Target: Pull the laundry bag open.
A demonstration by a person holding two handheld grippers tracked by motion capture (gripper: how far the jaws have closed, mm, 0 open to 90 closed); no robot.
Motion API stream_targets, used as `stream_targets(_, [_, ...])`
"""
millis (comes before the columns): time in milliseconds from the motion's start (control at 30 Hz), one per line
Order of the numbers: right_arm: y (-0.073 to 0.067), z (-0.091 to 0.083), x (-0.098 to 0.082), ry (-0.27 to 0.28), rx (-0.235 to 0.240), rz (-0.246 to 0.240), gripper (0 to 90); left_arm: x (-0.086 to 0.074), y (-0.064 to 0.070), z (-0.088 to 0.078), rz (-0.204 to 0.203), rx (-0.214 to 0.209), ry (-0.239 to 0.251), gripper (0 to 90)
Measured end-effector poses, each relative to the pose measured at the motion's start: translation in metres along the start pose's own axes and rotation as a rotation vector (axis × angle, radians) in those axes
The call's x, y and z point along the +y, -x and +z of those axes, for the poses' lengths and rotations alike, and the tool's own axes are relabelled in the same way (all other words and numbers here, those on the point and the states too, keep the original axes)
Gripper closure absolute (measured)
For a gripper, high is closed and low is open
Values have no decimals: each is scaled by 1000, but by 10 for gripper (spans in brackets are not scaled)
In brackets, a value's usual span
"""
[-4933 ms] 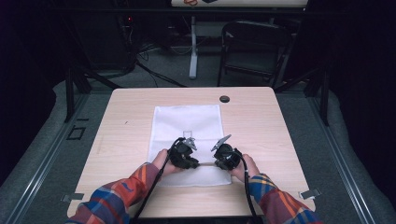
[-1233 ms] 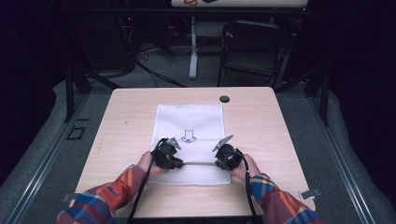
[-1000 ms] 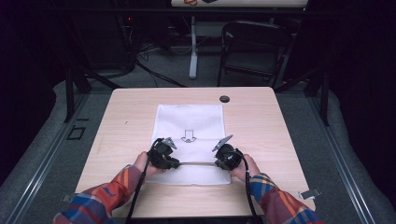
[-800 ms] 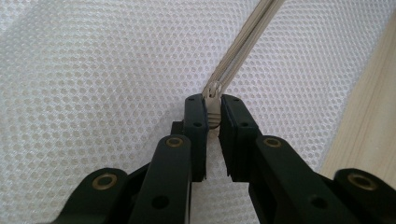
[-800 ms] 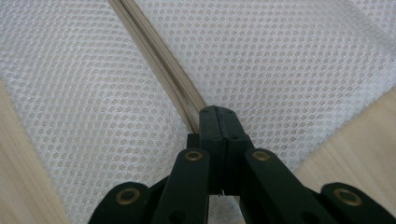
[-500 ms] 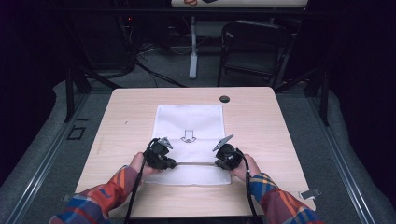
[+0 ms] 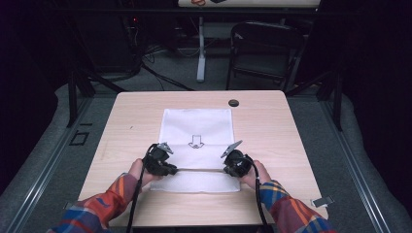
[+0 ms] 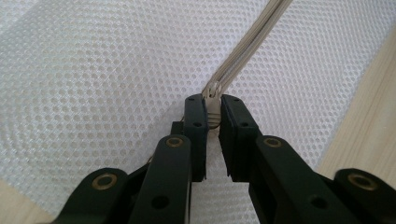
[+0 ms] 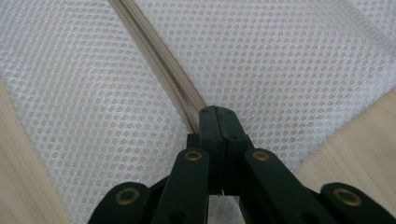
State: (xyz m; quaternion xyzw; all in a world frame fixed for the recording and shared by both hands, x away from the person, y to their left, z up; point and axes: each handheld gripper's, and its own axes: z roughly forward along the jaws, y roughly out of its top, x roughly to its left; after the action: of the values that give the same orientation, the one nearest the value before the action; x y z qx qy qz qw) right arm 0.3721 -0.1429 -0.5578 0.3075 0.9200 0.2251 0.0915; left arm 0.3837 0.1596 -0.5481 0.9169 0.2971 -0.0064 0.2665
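Zipping a white mesh bag (image 7: 197, 141) lying flat mid-table (image 7: 272, 131): left gripper (image 8: 214, 109) pinches the zipper pull (image 8: 213, 103), right gripper (image 9: 218, 119) clamped tight on the zipper's end; bag looks light, floppy, so grip the stiffer zipper tape (image 9: 161, 63).

The white bag (image 8: 93, 93) is perforated mesh cloth with a beige woven zipper (image 8: 243, 51); the tabletop (image 7: 272, 126) is pale matt wood.
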Motion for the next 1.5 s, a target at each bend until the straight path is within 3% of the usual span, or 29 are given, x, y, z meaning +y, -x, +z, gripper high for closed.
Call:
stream_targets(200, [1, 0, 0, -2, 6, -2, 900, -8, -7, -4, -26, 9, -8, 816])
stream_targets(767, [-1, 0, 2, -17, -9, -25, 900, -20, -10, -16, -48, 40, -7, 816])
stream_targets(967, [-1, -1, 4, -46, -20, -42, 900, -24, -12, -19, -61, 46, -9, 815])
stream_targets(1367, [7, -3, 0, -47, -18, -30, 900, -37, -19, -31, -109, 65, 7, 816])
stream_targets(1500, [8, -3, -1, -43, -15, -27, 900, -38, -18, -32, -102, 66, 5, 815])
